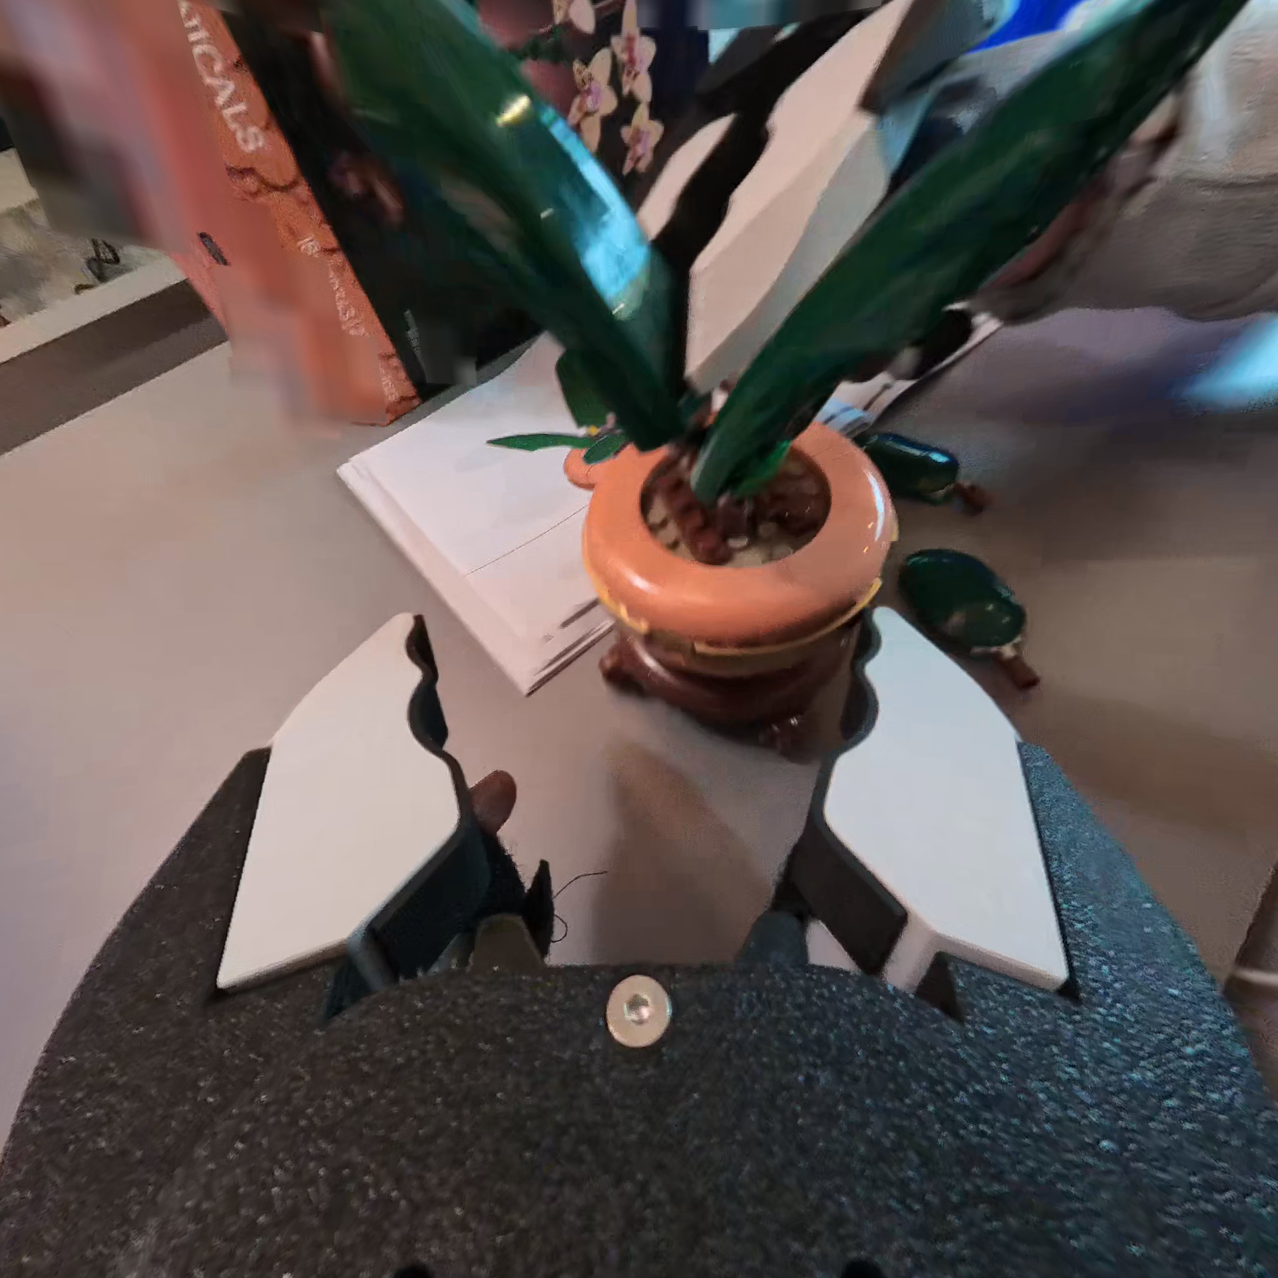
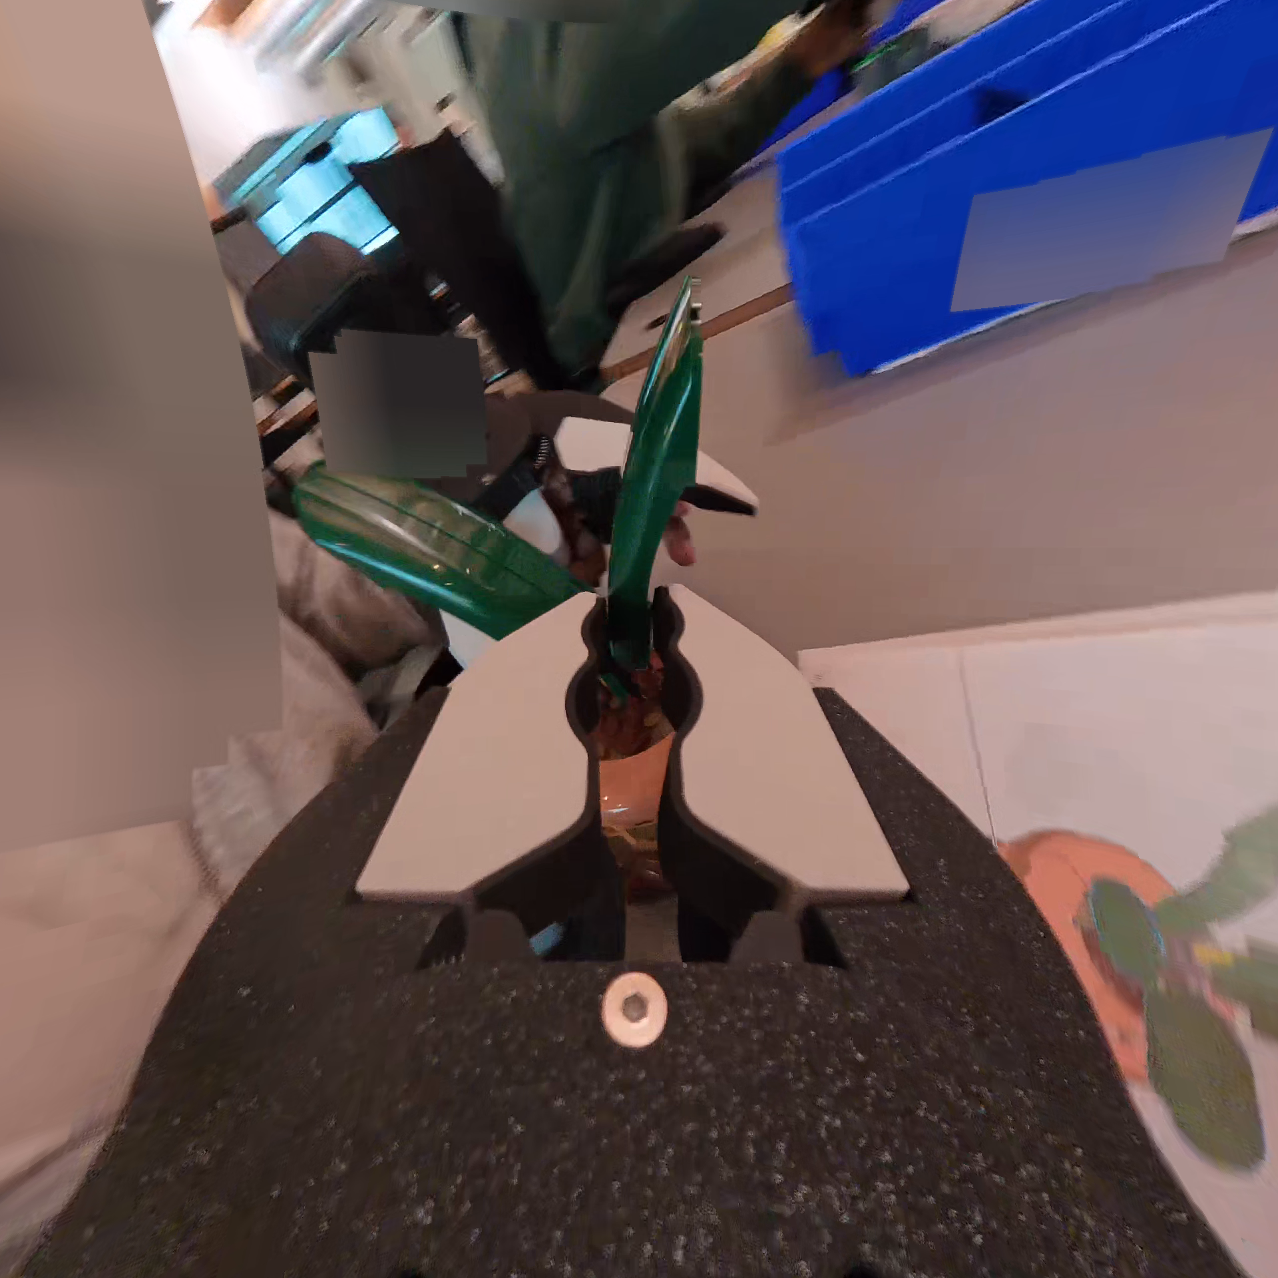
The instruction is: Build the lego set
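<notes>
The step in hand looks like seating a leaf [image 2: 650, 525] into the pot [image 1: 733, 574], and doing it well probably means keeping the push straight down the stem while the pot is kept from sliding or tipping on the table [image 1: 173, 622]. The right gripper [image 2: 631, 598] has its jaws drawn nearly together at the tips, pinched on the foot of that upright leaf just above the brown filling; a firm hold low on the stem is the better place, since the long blade would likely flex or pop off if pressed higher up. The left gripper [image 1: 640, 640] has its jaws spread wide with nothing between them, one white finger [image 1: 920, 705] close beside the pot's dark base, the other well off to the side; whether it touches the base cannot be told. Closing it around the base before pushing would probably steady the build. The pot is a terracotta-coloured lego piece with a rounded rim, a pale band below it and a dark brown footed base, filled with brown and tan bits, and it stands on the table against the edge of the open booklet [image 1: 477, 512]. Two long glossy green leaves fan up from it, a second leaf [image 2: 429, 546] leaning low to the side. Two loose leaves [image 1: 961, 608] lie on the table just beside the pot, so more remain to fit
</notes>
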Available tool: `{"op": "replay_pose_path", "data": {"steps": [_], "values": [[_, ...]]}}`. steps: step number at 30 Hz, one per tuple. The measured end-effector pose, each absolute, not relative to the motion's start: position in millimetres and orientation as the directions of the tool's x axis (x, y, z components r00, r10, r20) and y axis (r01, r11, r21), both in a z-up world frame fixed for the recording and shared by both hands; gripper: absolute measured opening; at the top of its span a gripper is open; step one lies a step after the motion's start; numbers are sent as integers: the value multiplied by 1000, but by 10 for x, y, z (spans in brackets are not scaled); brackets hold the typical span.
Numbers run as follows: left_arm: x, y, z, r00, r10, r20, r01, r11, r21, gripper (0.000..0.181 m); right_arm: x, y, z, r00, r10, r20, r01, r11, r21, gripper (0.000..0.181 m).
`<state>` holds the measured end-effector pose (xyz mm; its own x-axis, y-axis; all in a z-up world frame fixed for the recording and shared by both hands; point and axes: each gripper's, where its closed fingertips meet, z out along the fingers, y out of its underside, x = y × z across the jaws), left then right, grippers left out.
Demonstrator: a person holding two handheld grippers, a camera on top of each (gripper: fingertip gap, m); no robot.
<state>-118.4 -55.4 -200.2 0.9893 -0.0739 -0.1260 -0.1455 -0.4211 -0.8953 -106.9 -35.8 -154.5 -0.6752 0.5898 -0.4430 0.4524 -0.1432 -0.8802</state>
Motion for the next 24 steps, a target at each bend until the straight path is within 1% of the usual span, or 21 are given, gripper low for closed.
{"op": "replay_pose_path", "data": {"steps": [2, 5, 8, 11, 14, 15, 18, 24], "values": [[-1312, -654, -1976, 987, -31, -157, -155, -422, -893, 110, -1066, -299, -1543, -574, 681, -454, 428, -224, -876, 12], [-1193, -710, -1937, 994, -15, -110, -107, -391, -914, 109, -1023, -279, -1498, -489, 757, -433, 360, -277, -891, 16], [-1049, -595, -1973, 990, 26, -141, -119, -397, -910, 124, -1016, -226, -1449, -478, 813, -333, 300, -206, -932, 17], [-990, -394, -1982, 987, 73, -142, -104, -378, -920, 127, -1043, -226, -1451, -507, 814, -285, 306, -139, -942, 16], [-991, -267, -2017, 989, 73, -132, -94, -387, -917, 119, -1049, -269, -1477, -553, 776, -302, 336, -124, -934, 16], [-989, -245, -2034, 990, 61, -131, -97, -391, -915, 115, -1047, -264, -1483, -564, 769, -300, 337, -118, -934, 10], [-903, -211, -2052, 994, -29, -109, -112, -383, -917, 95, -1027, -256, -1485, -609, 736, -297, 332, -103, -938, 10], [-855, -231, -2055, 977, -188, -106, -170, -368, -914, 94, -1003, -277, -1487, -722, 664, -197, 292, 33, -956, 10]]}}
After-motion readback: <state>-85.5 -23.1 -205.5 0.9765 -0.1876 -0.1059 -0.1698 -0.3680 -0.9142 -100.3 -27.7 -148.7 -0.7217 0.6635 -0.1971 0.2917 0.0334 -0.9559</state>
